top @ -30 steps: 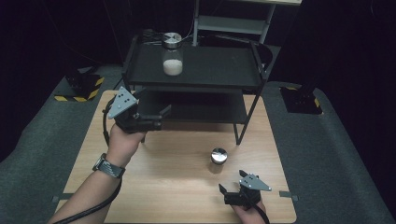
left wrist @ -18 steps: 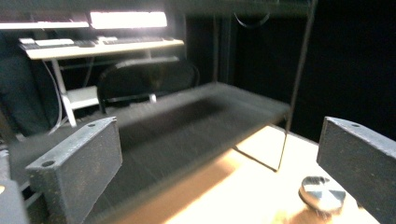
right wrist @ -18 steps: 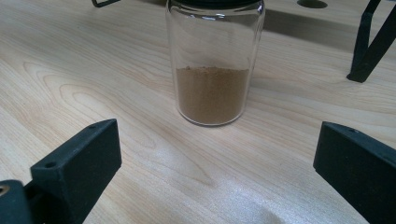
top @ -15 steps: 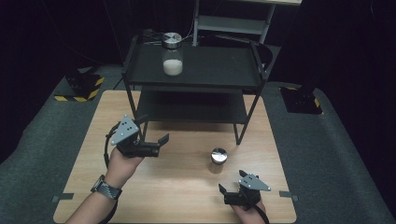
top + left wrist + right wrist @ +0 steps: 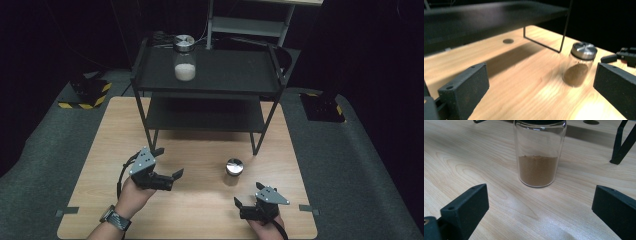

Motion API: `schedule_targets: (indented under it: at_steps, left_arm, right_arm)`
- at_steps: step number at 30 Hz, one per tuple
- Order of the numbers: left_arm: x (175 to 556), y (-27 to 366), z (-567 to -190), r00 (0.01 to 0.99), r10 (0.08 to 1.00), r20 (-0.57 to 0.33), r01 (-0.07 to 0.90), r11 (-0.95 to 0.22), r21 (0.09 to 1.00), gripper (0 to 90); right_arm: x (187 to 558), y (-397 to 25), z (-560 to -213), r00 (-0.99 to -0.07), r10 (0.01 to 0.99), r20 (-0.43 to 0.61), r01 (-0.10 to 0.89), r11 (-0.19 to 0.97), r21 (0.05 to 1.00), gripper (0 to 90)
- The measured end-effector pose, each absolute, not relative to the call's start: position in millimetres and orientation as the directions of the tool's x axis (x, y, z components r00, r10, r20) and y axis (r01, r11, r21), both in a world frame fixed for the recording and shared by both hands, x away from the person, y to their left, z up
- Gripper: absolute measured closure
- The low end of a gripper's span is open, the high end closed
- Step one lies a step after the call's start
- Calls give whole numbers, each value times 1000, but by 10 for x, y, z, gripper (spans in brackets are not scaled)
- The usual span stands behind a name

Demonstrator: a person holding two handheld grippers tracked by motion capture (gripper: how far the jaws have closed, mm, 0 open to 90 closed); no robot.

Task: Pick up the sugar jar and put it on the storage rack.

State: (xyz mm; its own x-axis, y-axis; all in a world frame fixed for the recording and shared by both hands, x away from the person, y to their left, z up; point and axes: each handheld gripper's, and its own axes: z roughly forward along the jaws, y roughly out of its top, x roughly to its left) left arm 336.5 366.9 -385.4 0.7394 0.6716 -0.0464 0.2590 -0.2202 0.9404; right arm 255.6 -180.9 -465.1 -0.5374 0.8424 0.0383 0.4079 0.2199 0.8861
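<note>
2 jars, 1 brown-powder jar point(image 5: 233, 168) on the desk point(image 5: 200, 205), 1 white-powder jar point(image 5: 184, 65) on the shelf point(image 5: 225, 75), my left gripper point(image 5: 170, 176) now nearer me, my right gripper point(image 5: 240, 206) unmoved, both fingers spread, empty.

Both grippers point(image 5: 169, 175) point(image 5: 240, 205) — fingers spread.

wooden table point(image 5: 200, 200) carries a black shelf rack point(image 5: 207, 92) and spice jar point(image 5: 233, 171).

You can see a wooden table point(image 5: 200, 210) with a black shelf rack point(image 5: 210, 95) standing on it. Yellow and black striped blocks point(image 5: 85, 97) sit on the grey floor point(image 5: 350, 165) beside it.
</note>
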Motion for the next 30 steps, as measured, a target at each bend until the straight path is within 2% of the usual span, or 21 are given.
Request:
schedule_targets:
  at_steps: [15, 22, 26, 30]
  left_arm:
    - [3032, 3755, -4322, 734, 676, -71, 357, -294, 887, 3]
    - [2863, 3827, -4470, 710, 703, -52, 372, -311, 875, 4]
    - [2838, 3901, -4527, 695, 715, -76, 395, -291, 872, 4]
    - [2819, 3888, -4523, 700, 713, -41, 372, -314, 873, 3]
  right_arm:
    - [2546, -1815, -4658, -540, 841, 36, 401, 220, 889, 6]
    - [2575, -1803, -4655, -537, 843, 44, 407, 213, 888, 4]
    - [2593, -1762, -4649, -540, 841, 32, 404, 226, 886, 4]
    - [2599, -1752, -4647, -535, 844, 36, 409, 222, 885, 4]
